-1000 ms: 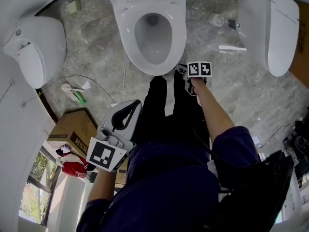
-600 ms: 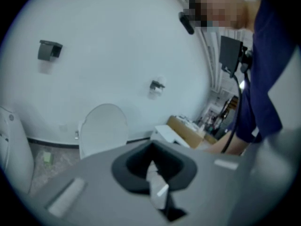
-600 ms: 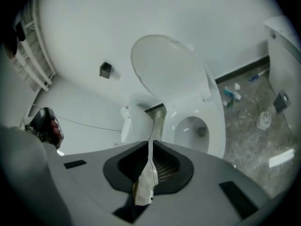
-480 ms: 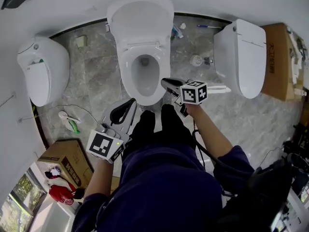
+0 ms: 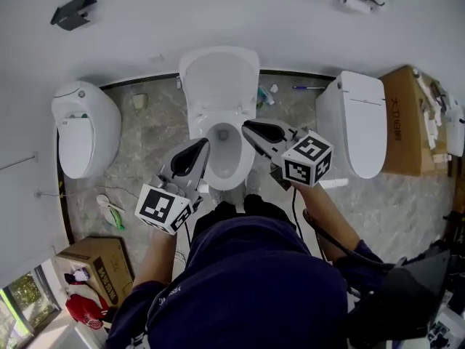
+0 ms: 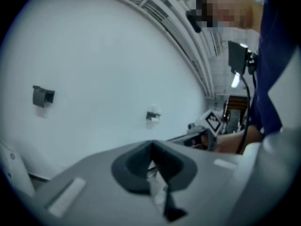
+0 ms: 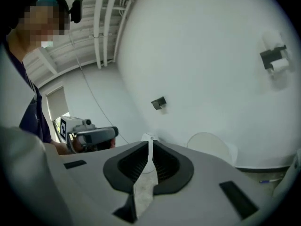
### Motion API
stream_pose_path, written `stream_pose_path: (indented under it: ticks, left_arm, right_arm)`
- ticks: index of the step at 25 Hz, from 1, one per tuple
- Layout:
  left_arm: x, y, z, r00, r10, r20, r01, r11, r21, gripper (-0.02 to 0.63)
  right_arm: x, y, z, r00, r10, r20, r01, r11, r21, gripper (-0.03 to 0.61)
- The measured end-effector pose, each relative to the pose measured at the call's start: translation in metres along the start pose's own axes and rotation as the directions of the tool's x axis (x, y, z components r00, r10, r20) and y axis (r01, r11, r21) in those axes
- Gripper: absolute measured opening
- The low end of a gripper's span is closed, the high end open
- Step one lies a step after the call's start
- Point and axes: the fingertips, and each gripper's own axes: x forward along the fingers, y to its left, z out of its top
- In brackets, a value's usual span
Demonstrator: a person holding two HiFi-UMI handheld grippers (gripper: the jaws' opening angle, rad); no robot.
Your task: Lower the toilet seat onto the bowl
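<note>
We hold both grippers over the front rim of the bowl [image 5: 229,169], as seen in the head view, and neither touches it. The left gripper [image 5: 203,146] has its jaws pressed together on nothing. The right gripper [image 5: 248,128] has just been closing its jaws, which now leave only a thin slit with nothing in it. The toilet seat [image 5: 218,86] stands upright behind the bowl against the wall [image 5: 218,13] (from above we cannot separate seat from lid), apart from both tips. Strips of bare floor [image 5: 152,126] run along each side of the bowl, bounded by the left toilet [image 5: 83,133] and the right toilet [image 5: 360,122]. Small items [image 5: 266,94] lie by the seat's right edge.
</note>
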Motion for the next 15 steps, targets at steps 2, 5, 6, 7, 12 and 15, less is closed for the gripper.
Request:
stream_pose_path:
  ticks: [2,5,6,7,12,15]
  left_arm:
    - [0.001,-0.003,0.014,1.000,-0.002,0.022,0.002,1.000,0.021,0.003]
    - [0.004,-0.008,0.032,0.999,-0.007,0.052,0.004,0.999,0.051,0.003]
    - [0.005,-0.010,0.038,0.998,-0.008,0.063,0.004,0.998,0.061,0.003]
    - [0.006,-0.012,0.045,0.997,-0.008,0.072,0.003,0.997,0.072,0.003]
    - [0.005,-0.021,0.066,0.995,-0.012,0.096,0.002,0.994,0.109,0.003]
    - [0.005,-0.022,0.074,0.994,-0.007,0.110,-0.007,0.993,0.119,0.003]
  right_arm:
    - [-0.011,0.017,0.025,0.999,0.022,0.039,-0.020,0.999,-0.033,0.031]
    - [-0.026,0.035,0.053,0.995,0.040,0.090,-0.032,0.996,-0.088,0.023]
    - [-0.030,0.039,0.060,0.994,0.042,0.105,-0.031,0.994,-0.108,0.020]
    - [-0.034,0.043,0.066,0.992,0.043,0.117,-0.027,0.991,-0.131,0.017]
    - [-0.048,0.057,0.088,0.987,0.052,0.155,-0.018,0.978,-0.209,0.009]
    - [-0.047,0.061,0.094,0.986,0.061,0.157,-0.022,0.972,-0.235,0.009]
